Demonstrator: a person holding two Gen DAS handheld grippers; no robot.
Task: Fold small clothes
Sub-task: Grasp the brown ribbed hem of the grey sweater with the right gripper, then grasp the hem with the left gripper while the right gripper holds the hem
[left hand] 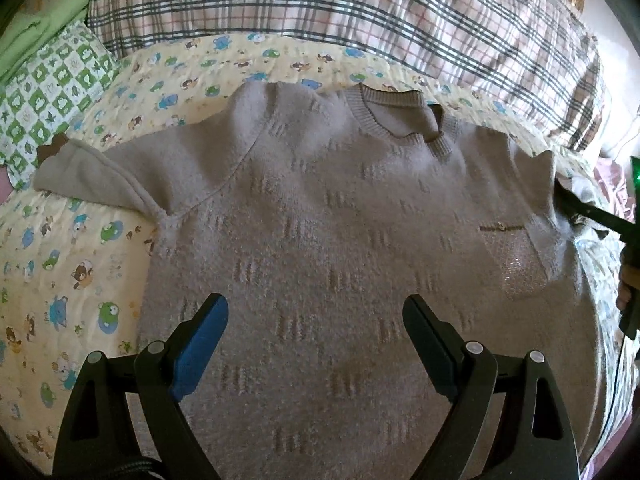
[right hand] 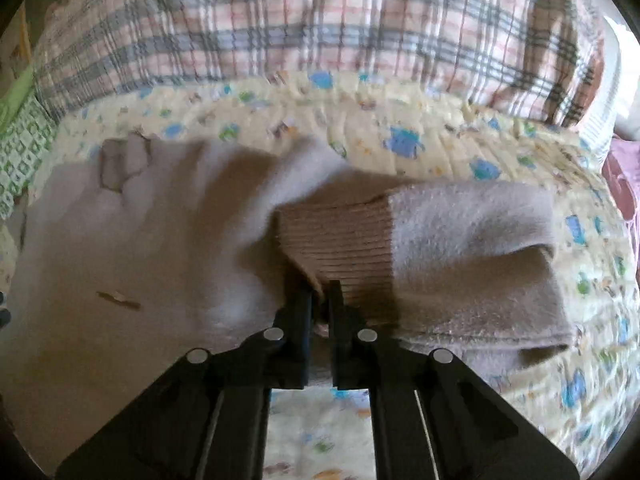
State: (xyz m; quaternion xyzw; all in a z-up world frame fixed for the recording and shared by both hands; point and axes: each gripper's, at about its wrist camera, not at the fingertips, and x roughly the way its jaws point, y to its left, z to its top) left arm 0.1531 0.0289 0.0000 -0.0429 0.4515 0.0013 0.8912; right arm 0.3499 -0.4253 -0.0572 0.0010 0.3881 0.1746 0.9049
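A small beige knitted sweater (left hand: 320,208) lies flat, front up, on a yellow cartoon-print quilt (left hand: 80,264). Its collar (left hand: 396,114) points away and one sleeve (left hand: 92,172) stretches out to the left. My left gripper (left hand: 316,316) is open and empty, hovering over the sweater's lower body. My right gripper (right hand: 320,288) is shut on the ribbed cuff (right hand: 340,240) of the other sleeve (right hand: 472,248) and holds it folded over toward the body (right hand: 140,248). In the left wrist view the right gripper (left hand: 576,204) shows at the right edge on that sleeve.
A plaid pillow or duvet (left hand: 340,20) lies along the far side of the bed. A green patterned pillow (left hand: 52,92) sits at the far left. Pink fabric (right hand: 620,184) shows at the right edge.
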